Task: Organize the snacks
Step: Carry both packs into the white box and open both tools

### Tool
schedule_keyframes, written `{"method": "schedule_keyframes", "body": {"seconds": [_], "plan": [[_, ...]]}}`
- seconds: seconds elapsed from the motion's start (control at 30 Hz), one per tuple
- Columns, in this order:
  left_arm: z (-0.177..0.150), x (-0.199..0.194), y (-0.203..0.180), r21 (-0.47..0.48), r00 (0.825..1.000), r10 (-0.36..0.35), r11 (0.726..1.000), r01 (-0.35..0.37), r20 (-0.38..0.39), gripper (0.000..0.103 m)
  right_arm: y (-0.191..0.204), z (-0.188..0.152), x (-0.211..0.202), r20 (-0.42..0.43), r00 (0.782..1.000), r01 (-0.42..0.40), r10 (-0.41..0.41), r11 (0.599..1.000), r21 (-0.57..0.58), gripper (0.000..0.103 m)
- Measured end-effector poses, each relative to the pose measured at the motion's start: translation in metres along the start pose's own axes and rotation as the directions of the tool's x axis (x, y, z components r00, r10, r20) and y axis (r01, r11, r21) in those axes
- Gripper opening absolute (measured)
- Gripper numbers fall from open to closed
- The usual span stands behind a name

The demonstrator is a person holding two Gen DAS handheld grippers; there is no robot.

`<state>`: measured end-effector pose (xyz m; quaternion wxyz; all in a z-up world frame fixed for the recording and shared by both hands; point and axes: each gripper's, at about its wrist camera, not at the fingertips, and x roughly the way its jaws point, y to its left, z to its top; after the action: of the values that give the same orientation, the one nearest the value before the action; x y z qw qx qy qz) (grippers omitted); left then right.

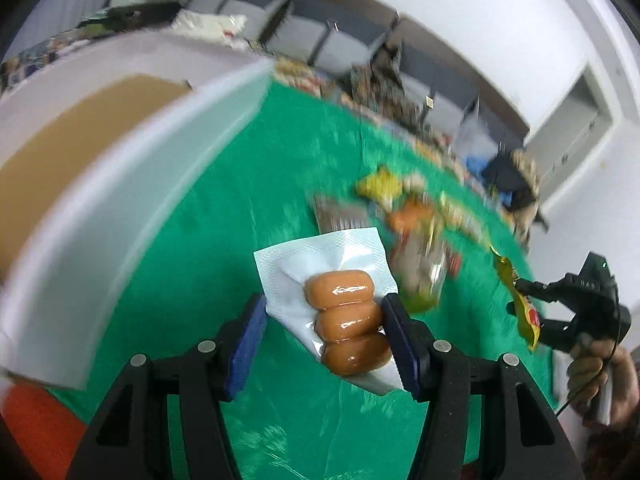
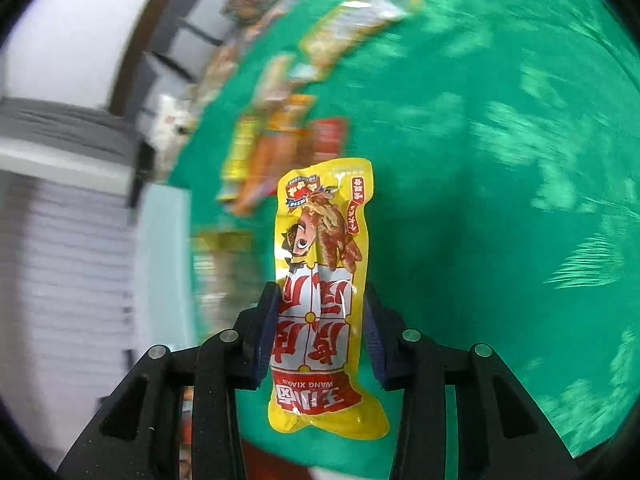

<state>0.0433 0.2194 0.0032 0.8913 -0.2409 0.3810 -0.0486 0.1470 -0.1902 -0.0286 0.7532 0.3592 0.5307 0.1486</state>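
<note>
My left gripper (image 1: 324, 308) is shut on a clear vacuum pack of three brown sausages (image 1: 344, 312), held above the green tablecloth (image 1: 240, 208); its white sealed edge sticks out past the blue pads. In the right wrist view, my right gripper (image 2: 320, 304) is shut on a long yellow snack packet (image 2: 320, 248) with red characters and a cartoon figure, gripped by its sides and pointing away from the camera. The left wrist view shows that same right gripper (image 1: 520, 300) far right, with the yellow packet (image 1: 528, 316) in it and a hand (image 1: 592, 368) on its handle.
A large white box (image 1: 120, 200) with a brown cardboard bottom stands left of the cloth. Several blurred snack packets (image 1: 416, 232) lie in a loose pile beyond the sausages, also seen as packets (image 2: 280, 148) in the right wrist view. An orange surface (image 1: 36, 428) shows at the lower left.
</note>
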Motion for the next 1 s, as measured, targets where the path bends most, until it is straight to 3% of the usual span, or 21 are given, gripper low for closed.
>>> {"method": "schedule_keyframes", "body": {"seconds": [0.13,0.17,0.23,0.27,0.33,0.37,0.4,0.43,0.47,0.5,0.6,0.67,0.7,0.73,0.8,0.83,0.87,0.9,0.93,0.97,1.0], "plan": [[0.048,-0.038,0.030,-0.041,0.995,0.060,0.998,-0.057,0.078,0.058,0.108,-0.004,0.017,-0.052,0.987,-0.158,0.153,0.979,-0.125,0.041],[0.072,-0.056,0.048,-0.052,0.985,0.132,0.991,-0.127,0.111,0.058,0.134,-0.007,0.025,-0.071,0.981,-0.191,0.182,0.970,-0.154,0.041],[0.088,-0.066,0.064,-0.053,0.972,0.198,0.980,-0.193,0.123,0.059,0.205,-0.018,0.049,-0.128,0.961,-0.268,0.245,0.936,-0.226,0.041],[0.106,-0.076,0.085,-0.063,0.955,0.267,0.963,-0.261,0.129,0.060,0.234,-0.024,0.060,-0.150,0.953,-0.293,0.262,0.921,-0.256,0.041],[0.115,-0.079,0.103,-0.068,0.939,0.325,0.945,-0.320,0.112,0.064,0.299,-0.042,0.088,-0.169,0.939,-0.338,0.298,0.888,-0.311,0.044],[0.123,-0.075,0.120,-0.069,0.924,0.377,0.926,-0.372,0.073,0.079,0.318,-0.049,0.099,-0.174,0.932,-0.360,0.319,0.874,-0.327,0.046],[0.124,-0.070,0.131,-0.070,0.916,0.398,0.916,-0.395,0.041,0.088,0.350,-0.058,0.116,-0.193,0.924,-0.381,0.331,0.852,-0.359,0.054],[0.125,-0.065,0.146,-0.080,0.905,0.425,0.902,-0.424,0.007,0.092,0.371,-0.064,0.131,-0.219,0.923,-0.380,0.317,0.841,-0.384,0.072],[0.122,-0.063,0.168,-0.103,0.882,0.471,0.876,-0.471,-0.024,0.092,0.380,-0.067,0.136,-0.224,0.926,-0.372,0.304,0.837,-0.401,0.072],[0.120,-0.062,0.171,-0.106,0.877,0.479,0.871,-0.479,-0.030,0.092,0.392,-0.071,0.143,-0.203,0.938,-0.344,0.281,0.833,-0.433,0.072],[0.101,-0.072,0.184,-0.127,0.857,0.515,0.850,-0.511,-0.008,0.092,0.386,-0.071,0.137,-0.161,0.950,-0.312,0.268,0.826,-0.469,0.072],[0.094,-0.074,0.170,-0.136,0.846,0.527,0.847,-0.515,0.083,0.092,0.361,-0.067,0.128,-0.108,0.967,-0.254,0.232,0.821,-0.512,0.072],[0.095,-0.072,0.164,-0.135,0.848,0.522,0.851,-0.508,0.095,0.092,0.349,-0.062,0.126,-0.060,0.980,-0.192,0.191,0.814,-0.548,0.072],[0.096,-0.064,0.150,-0.116,0.867,0.481,0.876,-0.468,0.129,0.092,0.331,-0.057,0.124,-0.009,0.991,-0.117,0.137,0.804,-0.583,0.072],[0.103,-0.051,0.127,-0.069,0.883,0.450,0.893,-0.445,0.133,0.092,0.285,-0.050,0.123,0.089,0.996,0.049,0.009,0.769,-0.637,0.072],[0.106,-0.033,0.108,0.016,0.882,0.453,0.888,-0.459,0.131,0.092,0.259,-0.047,0.122,0.138,0.989,0.135,-0.058,0.742,-0.656,0.072],[0.105,-0.022,0.091,0.088,0.858,0.493,0.857,-0.507,0.146,0.092,0.240,-0.052,0.116,0.171,0.980,0.192,-0.103,0.721,-0.666,0.072],[0.103,-0.017,0.082,0.116,0.844,0.513,0.839,-0.531,0.157,0.092,0.202,-0.047,0.114,0.232,0.954,0.298,-0.189,0.677,-0.673,0.072],[0.103,-0.005,0.071,0.179,0.813,0.553,0.795,-0.580,0.182,0.092,0.176,-0.045,0.109,0.265,0.934,0.357,-0.240,0.652,-0.668,0.072],[0.099,0.015,0.058,0.261,0.804,0.570,0.760,-0.595,0.172,0.092,0.149,-0.043,0.103,0.294,0.912,0.411,-0.287,0.631,-0.659,0.072],[0.097,0.024,0.056,0.282,0.824,0.551,0.776,-0.565,0.134,0.092,0.109,-0.041,0.090,0.326,0.877,0.479,-0.353,0.605,-0.636,0.071]]}}
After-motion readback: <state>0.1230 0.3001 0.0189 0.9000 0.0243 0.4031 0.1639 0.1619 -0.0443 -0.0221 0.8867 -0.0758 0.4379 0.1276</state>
